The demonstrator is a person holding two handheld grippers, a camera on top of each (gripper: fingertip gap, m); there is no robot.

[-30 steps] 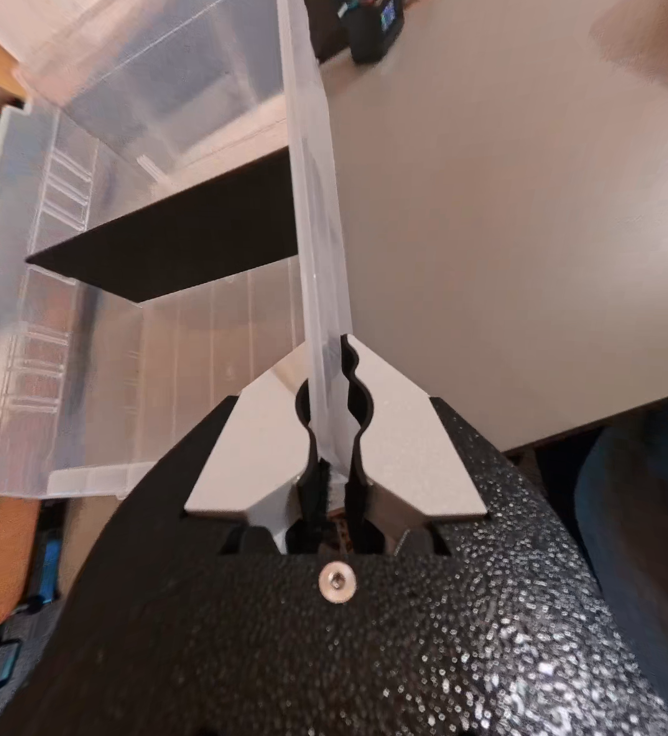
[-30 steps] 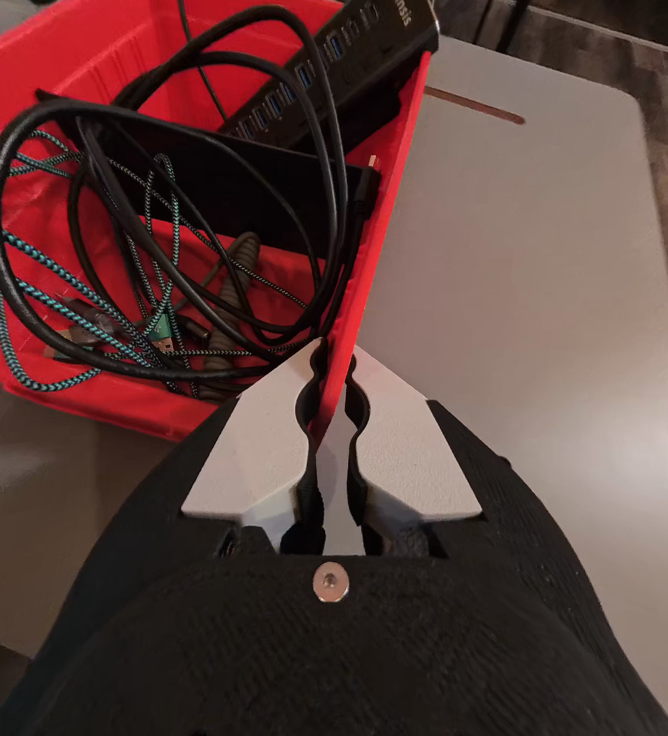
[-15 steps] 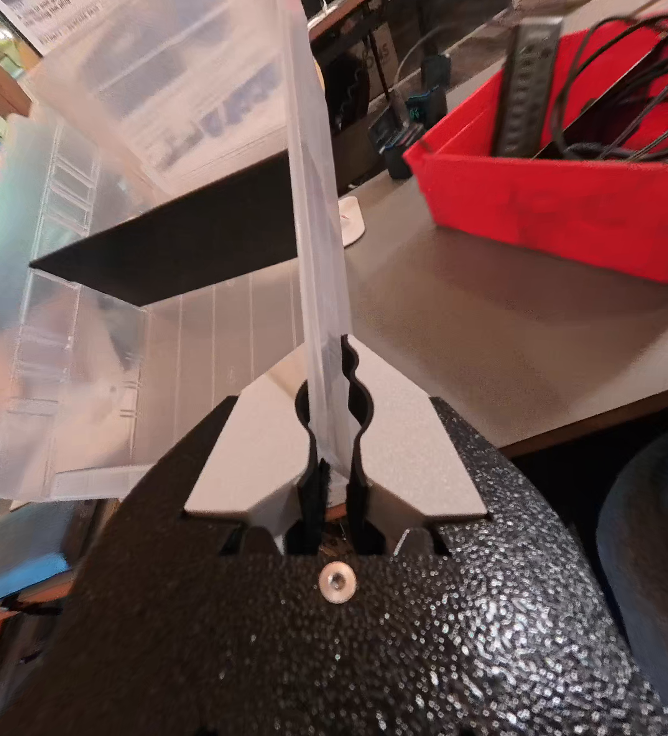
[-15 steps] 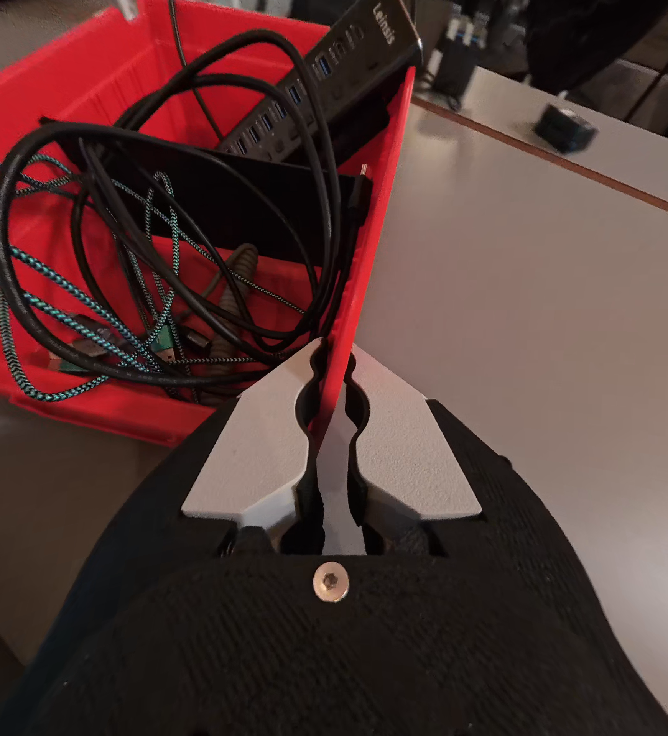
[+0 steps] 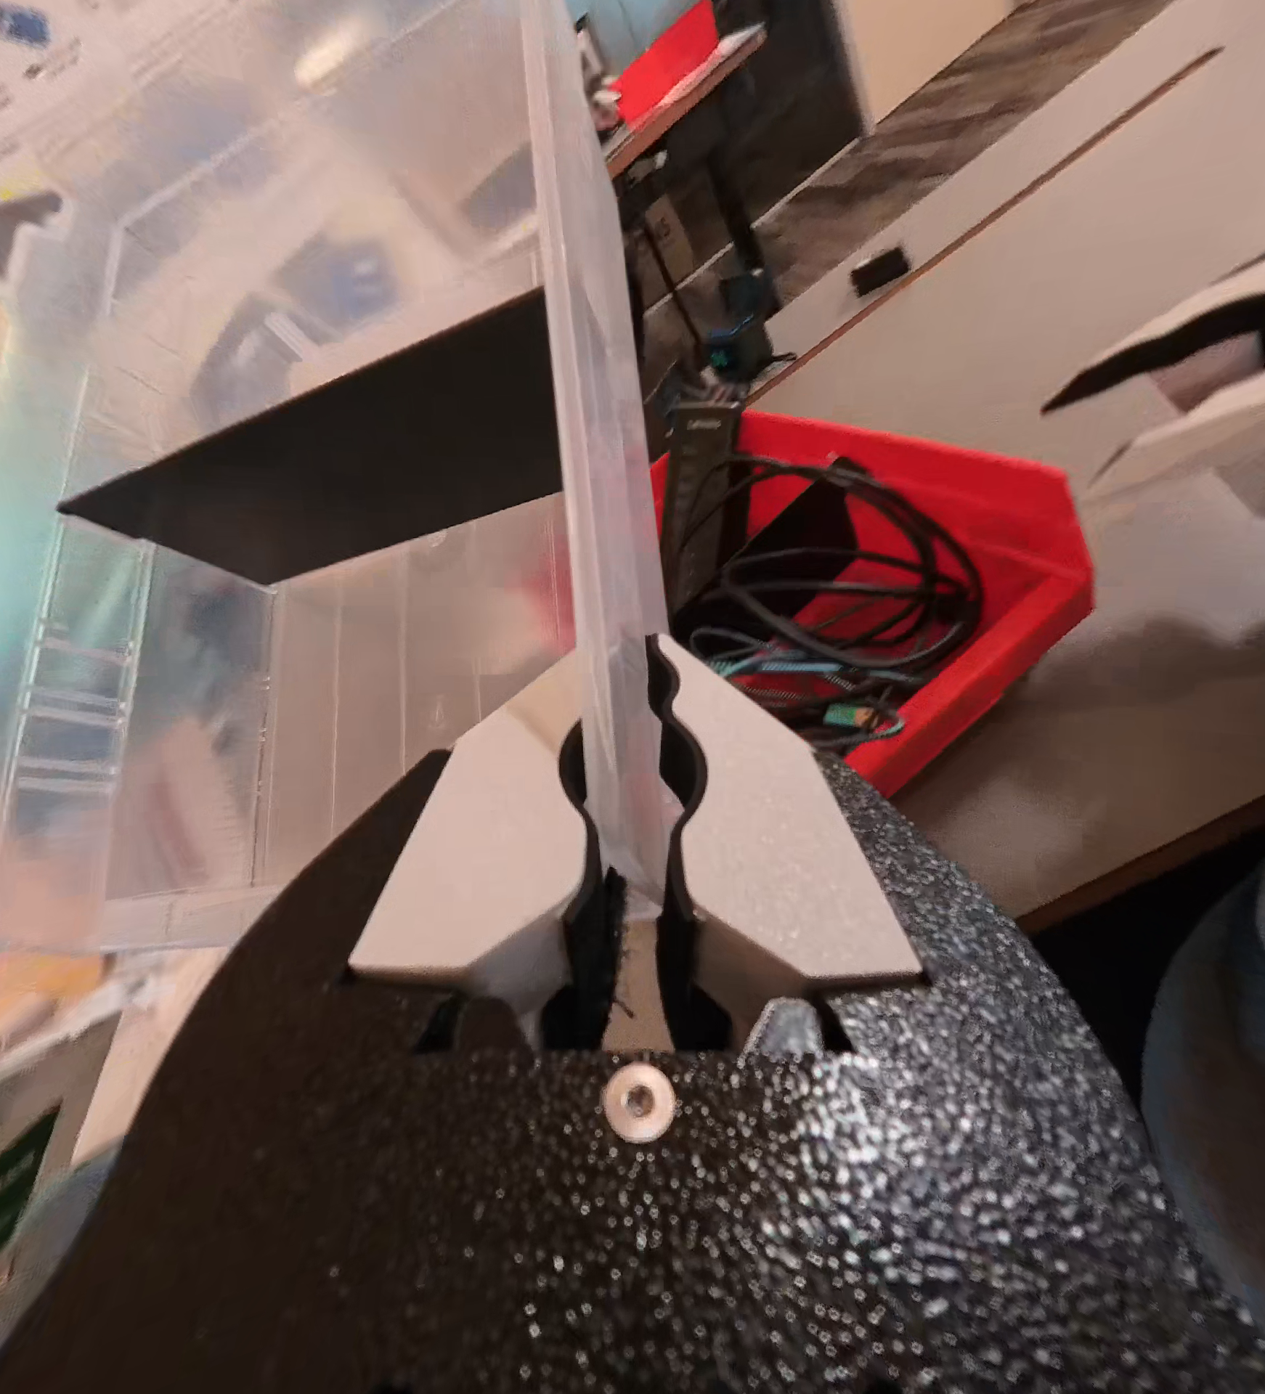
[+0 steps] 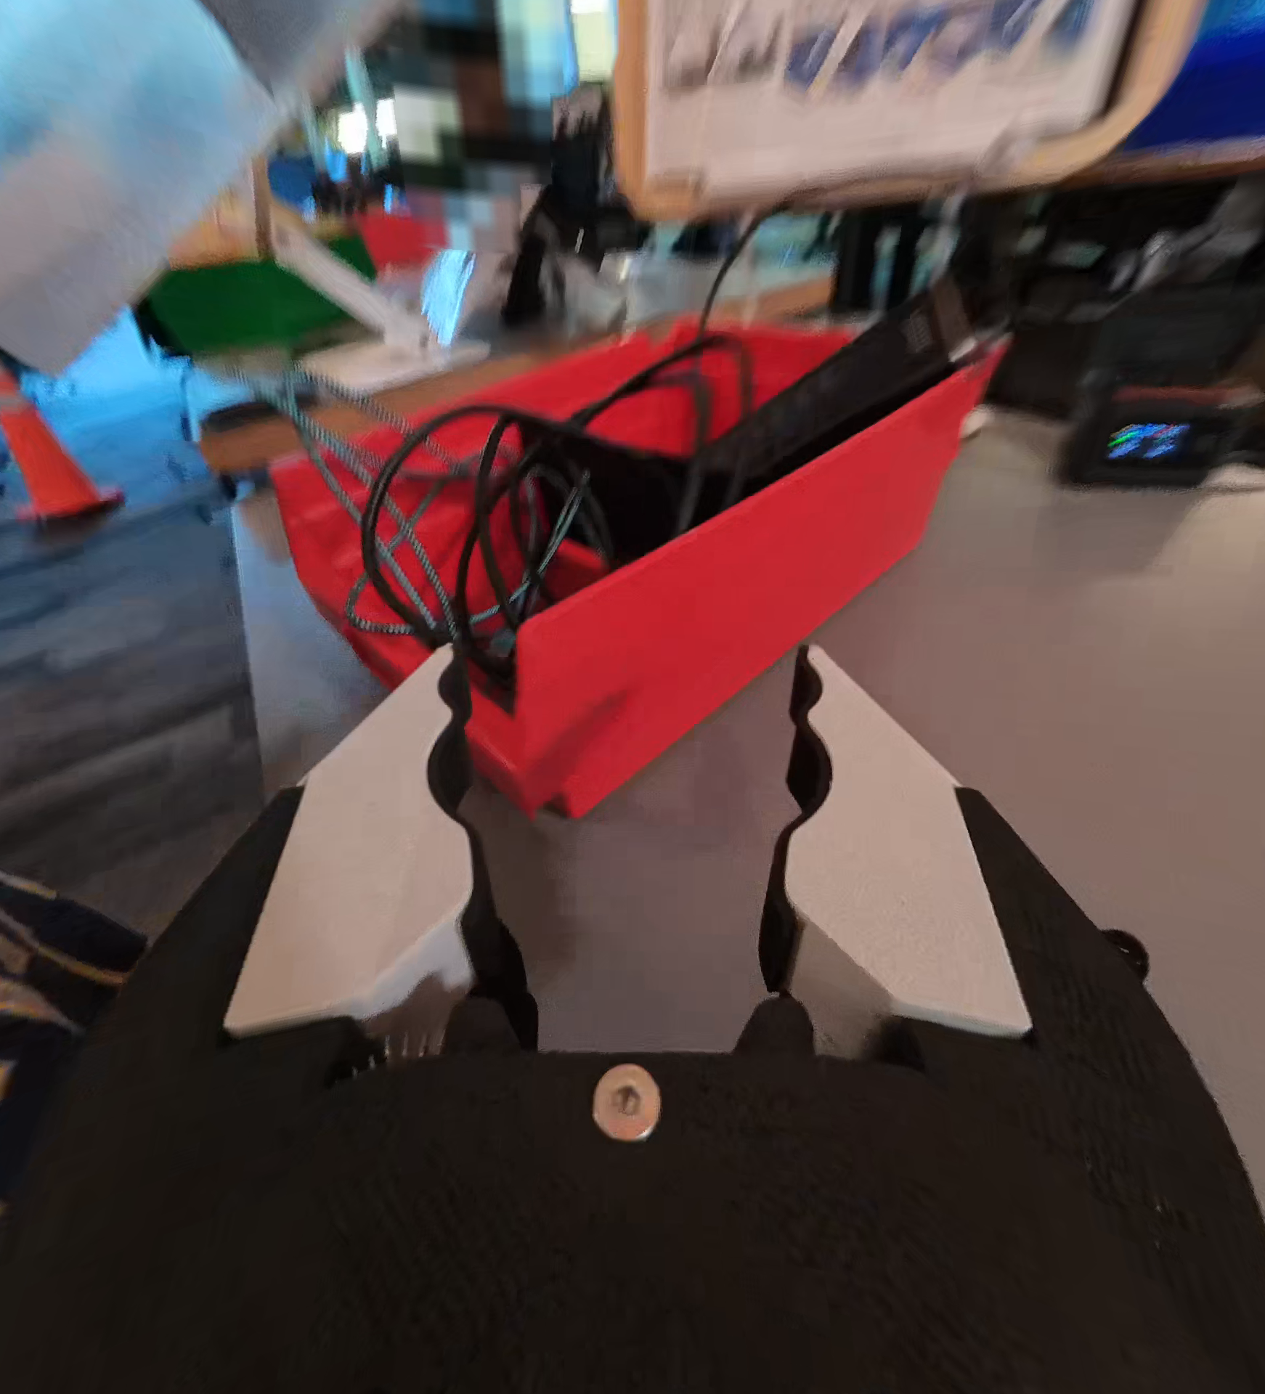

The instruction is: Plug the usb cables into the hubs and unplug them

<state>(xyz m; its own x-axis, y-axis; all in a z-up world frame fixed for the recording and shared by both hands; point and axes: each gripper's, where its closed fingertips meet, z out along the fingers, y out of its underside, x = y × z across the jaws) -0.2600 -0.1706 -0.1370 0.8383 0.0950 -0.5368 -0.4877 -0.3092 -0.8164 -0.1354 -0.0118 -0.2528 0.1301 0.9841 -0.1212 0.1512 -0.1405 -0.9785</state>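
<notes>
Mostly blurred, the background is unreadable. In the red bin (image 6: 690,641) on the grey table (image 6: 1067,679), a tangle of usb cables (image 6: 509,528) half hides the black hub (image 6: 841,392), which leans lengthwise against the bin's far corner, upper end cropped behind glare. The left gripper (image 5: 626,754) clamps a clear bin (image 5: 237,377) wall; the right gripper (image 6: 629,754) is spread wide, empty.

Grey table (image 6: 1067,679), dark floor (image 6: 86,679)
</notes>
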